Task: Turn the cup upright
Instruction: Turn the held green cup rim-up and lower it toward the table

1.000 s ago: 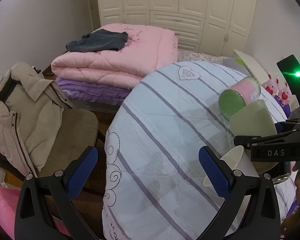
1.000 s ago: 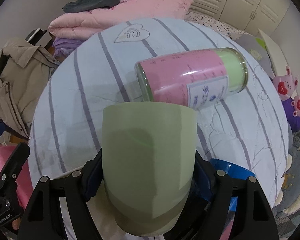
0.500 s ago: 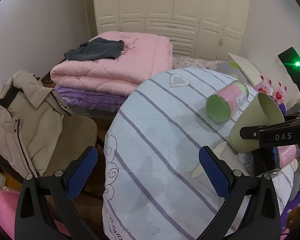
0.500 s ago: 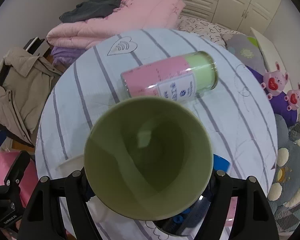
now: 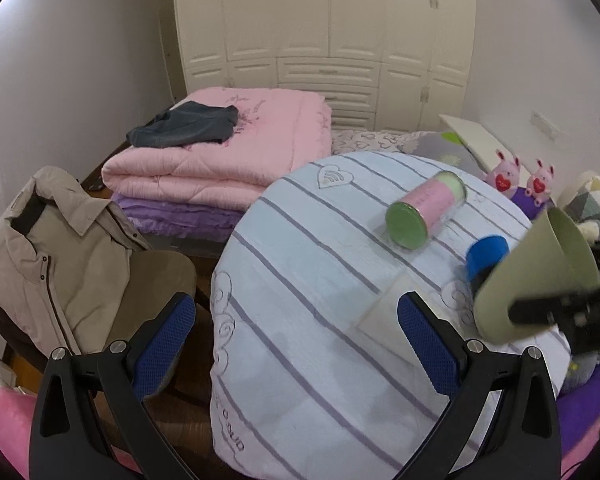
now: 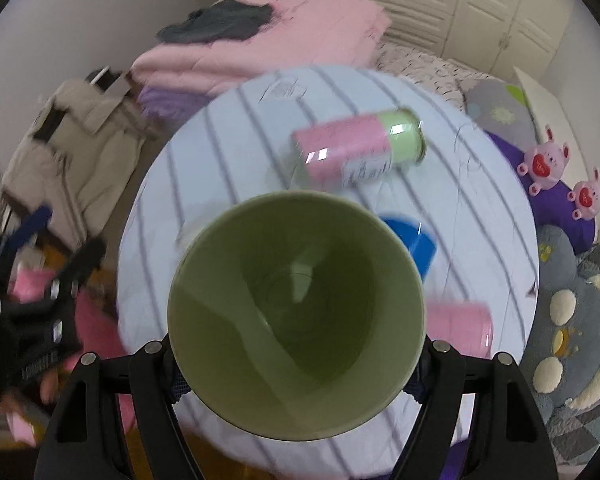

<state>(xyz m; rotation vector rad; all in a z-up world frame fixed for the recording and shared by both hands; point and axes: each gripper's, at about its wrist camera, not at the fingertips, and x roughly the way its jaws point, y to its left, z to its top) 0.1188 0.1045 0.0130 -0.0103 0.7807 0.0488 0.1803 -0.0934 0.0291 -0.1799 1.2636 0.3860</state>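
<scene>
Right jaws: closed on the green cup (image 6: 296, 316), gripped near its base; right gripper (image 6: 296, 376) is seen behind the cup, which fills the middle of the right wrist view.
Green cup: held off the round table (image 5: 320, 320), tilted, mouth turned up and away from the gripper; seen at the table's right edge (image 5: 536, 276) in the left wrist view.
Left jaws: spread wide, nothing held; left gripper (image 5: 296, 344) is hung over the table's near-left edge.
Close by the cup: blue cup (image 6: 414, 242) just behind the rim, partly hidden by it; pink can (image 6: 458, 326) beside it, blurred; cream cup (image 5: 388, 320) lying on its side near the left gripper's right finger.
Further out: pink-and-green canister (image 5: 426, 210) lying on its side, mid-table, well apart from both grippers.
Open room: bare striped cloth across the table's left and near half.
Edges: chair with beige jacket (image 5: 48, 256) off the left rim; folded pink quilt (image 5: 228, 152) behind; plush toys (image 6: 544, 162) off the right rim.
</scene>
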